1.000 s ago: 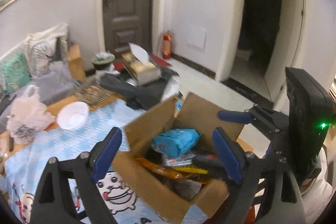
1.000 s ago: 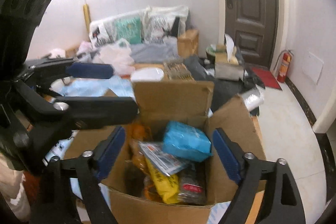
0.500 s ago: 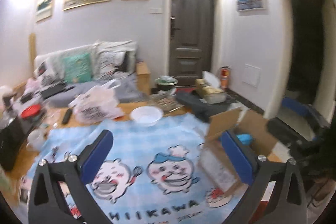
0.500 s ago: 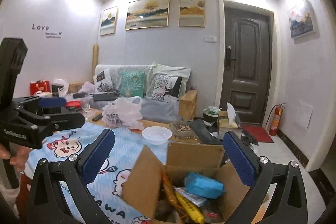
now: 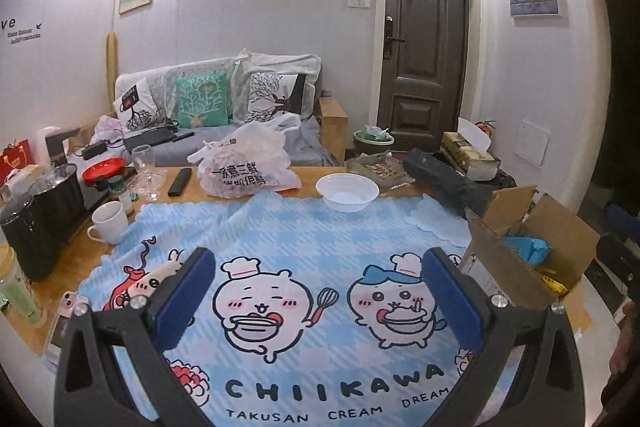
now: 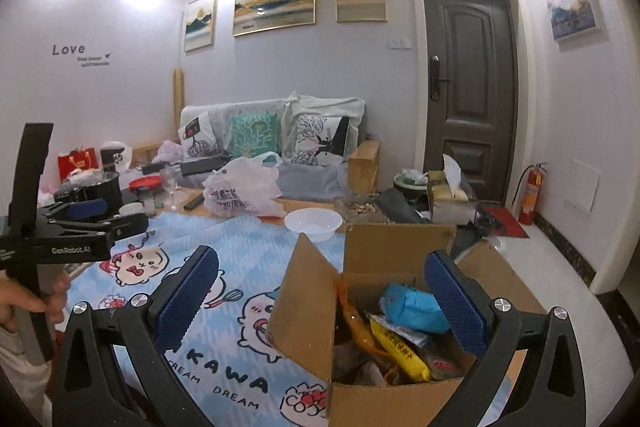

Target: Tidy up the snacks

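Both grippers, left gripper (image 5: 318, 301) and right gripper (image 6: 322, 301), gaped wide and empty; snacks sat in the cardboard box (image 6: 316, 311) at the table's right edge, so reaching straight down seemed wisest.

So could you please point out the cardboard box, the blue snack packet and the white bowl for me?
cardboard box (image 6: 308, 307), right wrist view, on its left flap.
blue snack packet (image 6: 412, 309), right wrist view, on the middle of the wrapper.
white bowl (image 5: 347, 191), left wrist view, on its inner wall.
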